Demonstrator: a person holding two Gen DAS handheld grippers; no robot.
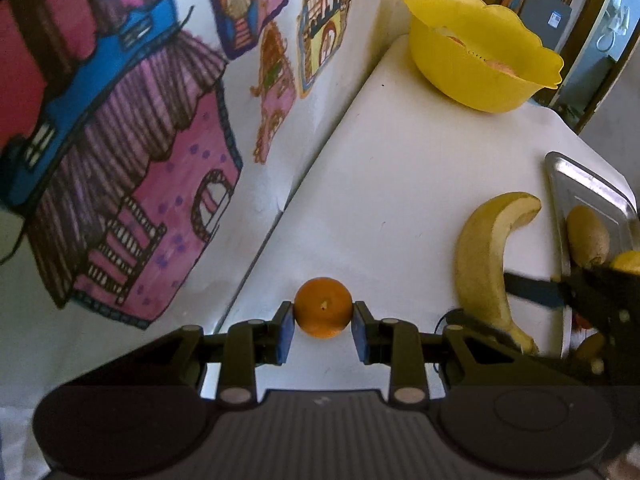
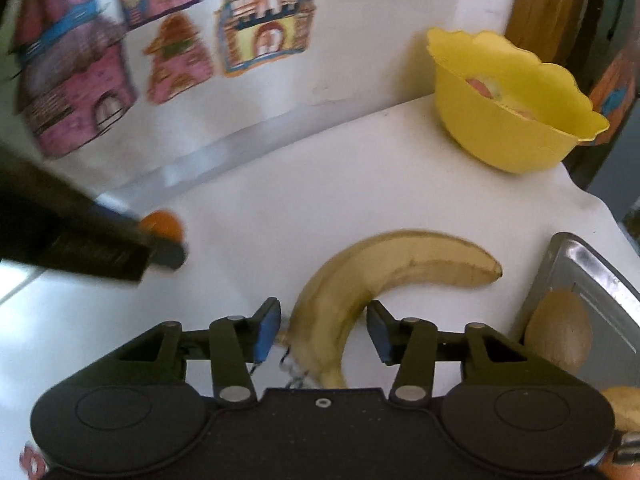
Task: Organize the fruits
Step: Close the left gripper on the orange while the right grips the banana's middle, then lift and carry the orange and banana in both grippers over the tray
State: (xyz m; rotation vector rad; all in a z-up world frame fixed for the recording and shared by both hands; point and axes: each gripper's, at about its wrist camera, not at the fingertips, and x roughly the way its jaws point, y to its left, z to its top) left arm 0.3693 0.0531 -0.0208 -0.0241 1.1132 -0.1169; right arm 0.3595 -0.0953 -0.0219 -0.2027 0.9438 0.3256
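Observation:
A small orange sits between the blue pads of my left gripper, which is shut on it just above the white tabletop. The right wrist view shows the same orange blurred at the left, beside that gripper's dark finger. A yellow banana lies curved on the table, its stem end between the fingers of my right gripper. The pads stand slightly off the peel, so that gripper is open. In the left wrist view the banana lies to the right, with a right-gripper finger against it.
A yellow scalloped bowl holding some fruit stands at the table's far corner. A metal tray at the right edge holds a kiwi and a yellow fruit. A wall with coloured drawings borders the left side.

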